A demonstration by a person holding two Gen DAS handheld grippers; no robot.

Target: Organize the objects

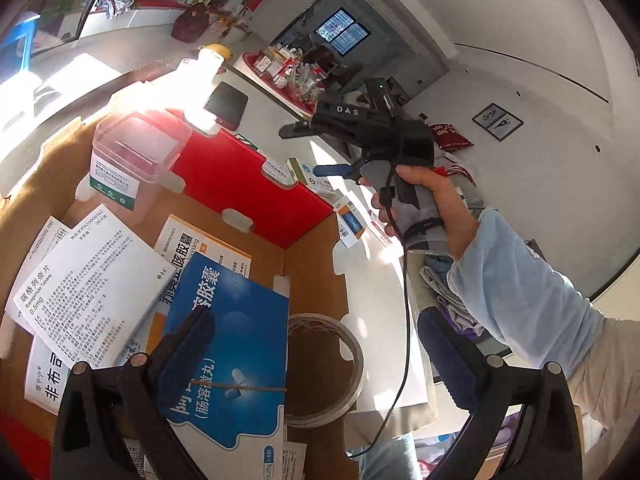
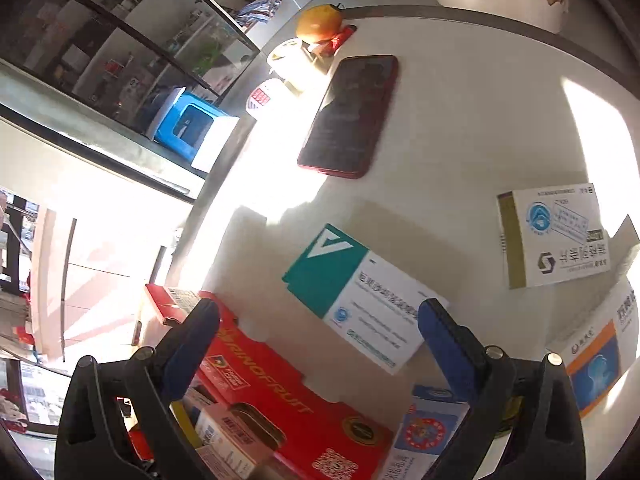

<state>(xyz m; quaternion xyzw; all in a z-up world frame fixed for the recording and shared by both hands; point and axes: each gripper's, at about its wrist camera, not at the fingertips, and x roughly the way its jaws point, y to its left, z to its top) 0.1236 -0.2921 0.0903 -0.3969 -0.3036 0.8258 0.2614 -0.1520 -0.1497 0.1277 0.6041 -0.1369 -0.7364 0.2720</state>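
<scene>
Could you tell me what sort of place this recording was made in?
Probably a lived-in home room. A white table carries medicine boxes and a phone, a cardboard box holds more medicine, and a glass-fronted cabinet stands beside it.

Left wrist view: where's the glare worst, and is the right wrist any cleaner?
Left wrist view: sunlight blows out the clear plastic container and the box's upper left rim; blue medicine box print stays legible. Right wrist view: a white patch washes out the table left of the phone; the teal-and-white box reads soft.

Teal-white medicine box (image 2: 356, 296) beside red phone (image 2: 349, 116)
</scene>
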